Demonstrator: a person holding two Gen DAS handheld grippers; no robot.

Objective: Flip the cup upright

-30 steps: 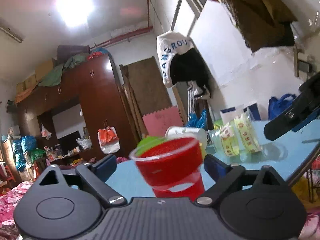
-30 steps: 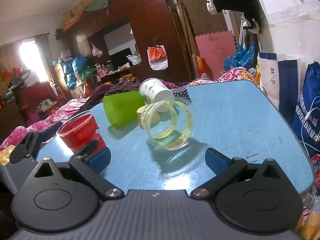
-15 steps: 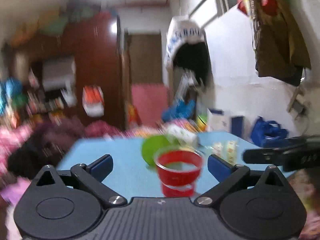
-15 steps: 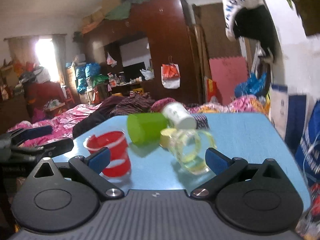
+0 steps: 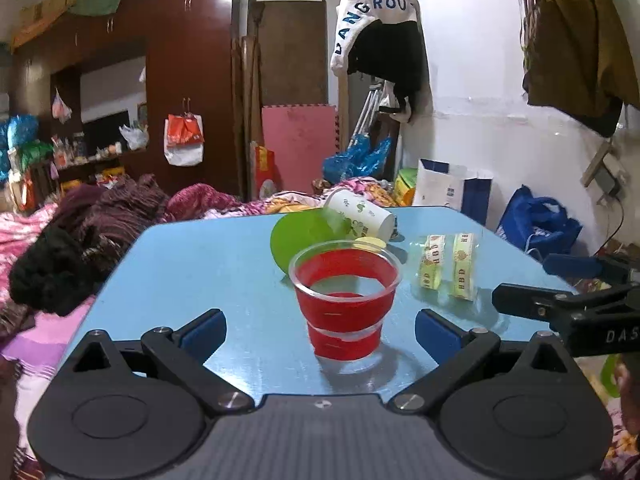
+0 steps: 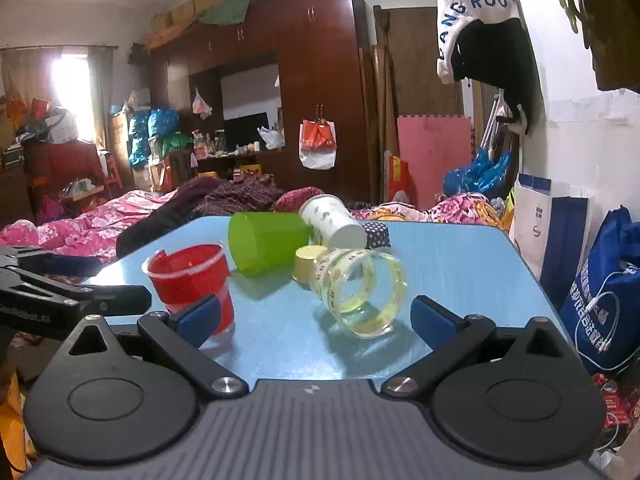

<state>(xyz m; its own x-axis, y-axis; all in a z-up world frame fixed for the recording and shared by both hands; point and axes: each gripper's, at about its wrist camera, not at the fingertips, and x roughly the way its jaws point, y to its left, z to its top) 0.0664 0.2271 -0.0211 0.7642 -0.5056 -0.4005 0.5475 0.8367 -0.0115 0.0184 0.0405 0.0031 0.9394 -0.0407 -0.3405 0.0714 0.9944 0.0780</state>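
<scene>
A red-and-clear plastic cup (image 5: 346, 302) stands upright on the blue table (image 5: 200, 264), between the open fingers of my left gripper (image 5: 320, 330) without touching them. It also shows in the right wrist view (image 6: 190, 280), at the left. My right gripper (image 6: 316, 320) is open and empty, facing a clear glass with yellow bands (image 6: 360, 290) that lies on its side. A green cup (image 6: 266, 246) and a white paper cup (image 6: 332, 222) lie on their sides behind it. The right gripper shows at the right edge of the left wrist view (image 5: 568, 300).
A small gold-lidded item (image 6: 308, 264) sits between the green cup and the glass. A dark dotted box (image 6: 376, 234) lies behind the white cup. Bedding (image 5: 80, 232) borders the table's left and far edges. Blue bags (image 6: 600, 288) stand right of the table.
The left gripper has levelled out and backed off a little from the red cup, which now stands upright on the table. The right gripper has lowered and levelled.
</scene>
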